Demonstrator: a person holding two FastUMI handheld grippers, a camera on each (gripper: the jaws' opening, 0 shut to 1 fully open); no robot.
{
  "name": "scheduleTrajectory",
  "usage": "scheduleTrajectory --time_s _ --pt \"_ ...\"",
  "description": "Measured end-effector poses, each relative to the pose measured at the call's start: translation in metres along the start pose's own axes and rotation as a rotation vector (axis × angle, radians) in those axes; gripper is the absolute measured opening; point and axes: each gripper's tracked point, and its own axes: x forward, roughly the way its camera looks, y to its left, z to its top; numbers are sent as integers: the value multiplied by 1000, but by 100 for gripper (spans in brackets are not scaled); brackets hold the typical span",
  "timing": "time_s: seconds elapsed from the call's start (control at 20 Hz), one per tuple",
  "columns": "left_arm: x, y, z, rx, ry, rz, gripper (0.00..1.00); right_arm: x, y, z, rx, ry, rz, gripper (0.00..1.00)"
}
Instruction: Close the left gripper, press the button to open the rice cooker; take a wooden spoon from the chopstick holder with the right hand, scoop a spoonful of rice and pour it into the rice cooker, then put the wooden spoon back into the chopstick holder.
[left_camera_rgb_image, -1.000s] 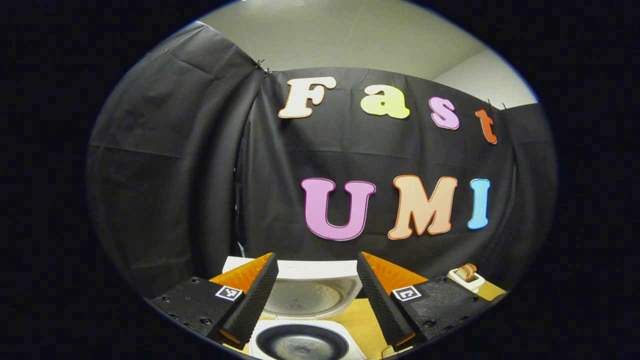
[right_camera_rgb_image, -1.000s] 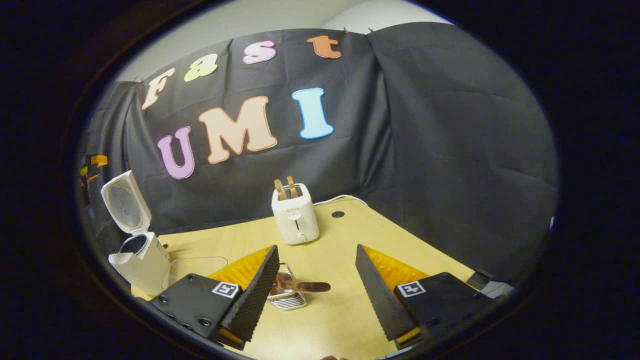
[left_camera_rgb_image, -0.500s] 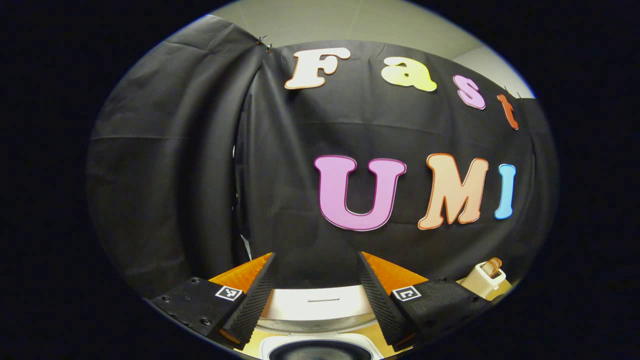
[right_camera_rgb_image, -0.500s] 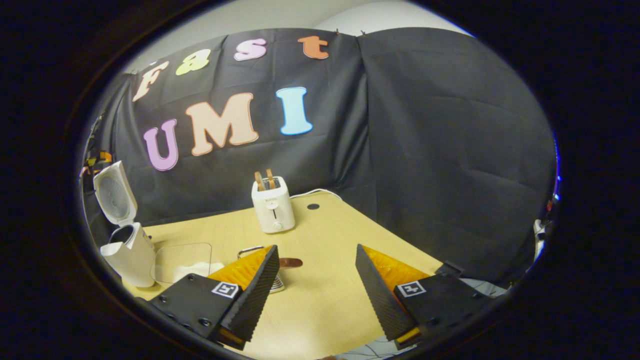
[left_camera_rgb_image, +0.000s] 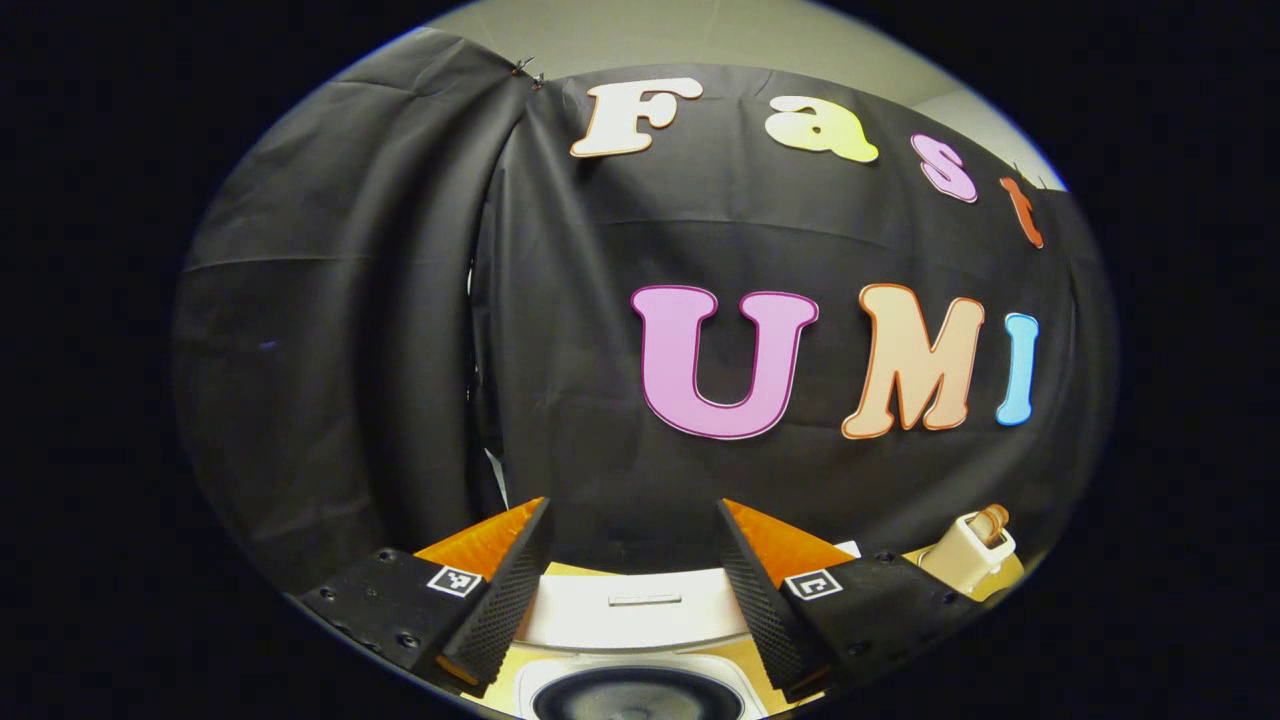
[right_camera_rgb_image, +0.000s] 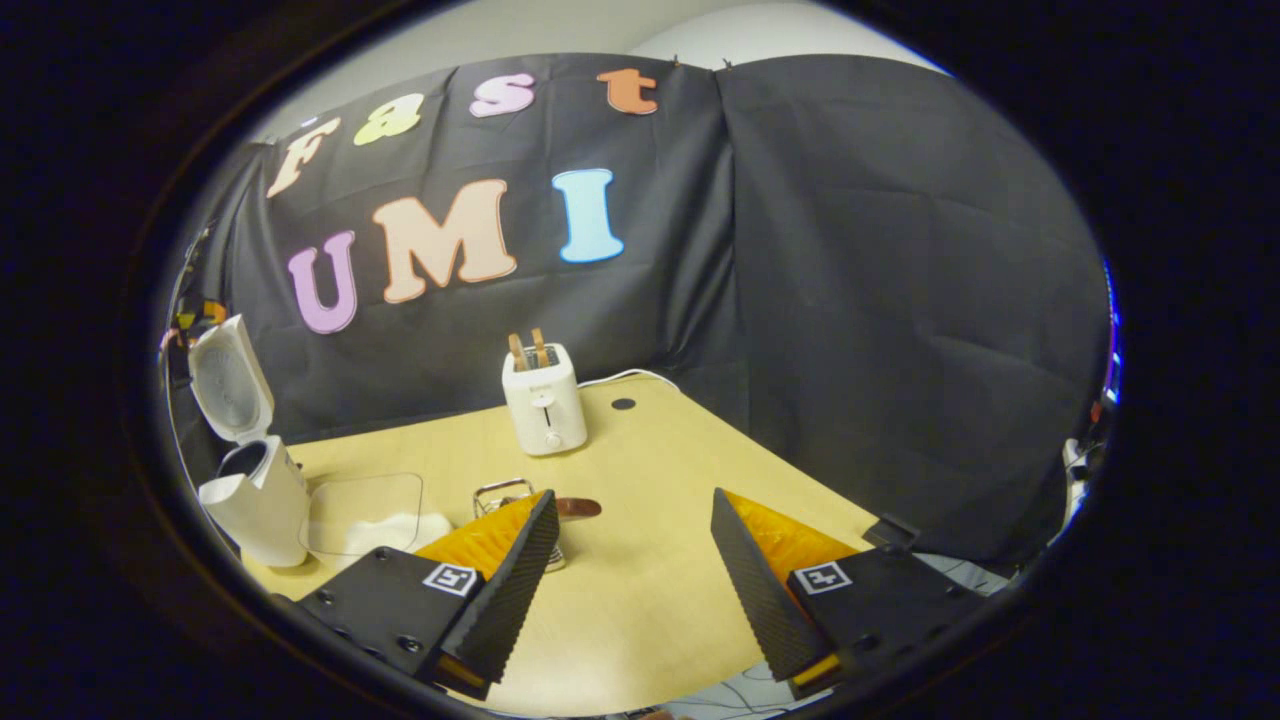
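The white rice cooker (right_camera_rgb_image: 262, 495) stands at the table's left with its lid (right_camera_rgb_image: 225, 378) raised. In the left gripper view the lid (left_camera_rgb_image: 632, 610) rises just beyond my open left gripper (left_camera_rgb_image: 632, 505), and the dark inner pot (left_camera_rgb_image: 635, 697) lies below it. A wire chopstick holder (right_camera_rgb_image: 503, 492) holds the wooden spoon (right_camera_rgb_image: 578, 507), whose brown end sticks out to the right. My right gripper (right_camera_rgb_image: 632, 495) is open and holds nothing; its left finger covers part of the holder. A clear container with white rice (right_camera_rgb_image: 365, 512) sits beside the cooker.
A white toaster (right_camera_rgb_image: 543, 405) with two slices in it stands at the back of the wooden table (right_camera_rgb_image: 650, 600), and it also appears as the toaster (left_camera_rgb_image: 968, 550) at the right of the left gripper view. Black cloth walls close the table's back and right.
My right gripper has drawn back from the chopstick holder, which now sits farther off and to the left with the spoon in it. The left gripper has shifted slightly over the cooker.
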Motion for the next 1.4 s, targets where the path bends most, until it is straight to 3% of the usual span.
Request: scheduleTrajectory --time_s 0.35,0.4,0.45,0.5,0.55,0.6,0.75,0.95,1.0,1.05,1.4 --pt "-68 -9 -37 32 -19 29 94 14 -12 11 68 -30 -2 100" --pt "-79 -10 -45 24 -21 35 89 15 -15 12 76 -34 -6 100" --pt "-89 -11 -55 23 -17 41 94 16 -16 13 79 -36 -9 100" --pt "-100 -13 -67 22 -10 46 89 17 -17 13 79 -37 -11 99" --pt "-108 -14 -77 22 -5 49 94 17 -17 14 77 -40 -12 99" --pt "-117 -14 -89 19 2 52 89 16 -18 14 75 -43 -10 98" --pt "-137 -16 -126 -15 32 71 94 16 -11 15 66 -44 4 96" --pt "-151 -19 -177 -35 83 82 94 16 2 14 50 -42 33 96" --pt "-153 -19 -182 -30 80 79 94 16 5 14 45 -42 40 100" --pt "-155 -19 -186 -30 83 77 94 17 8 14 40 -42 45 96" --pt "-157 -20 -214 -44 134 74 94 15 17 13 36 -44 71 100"
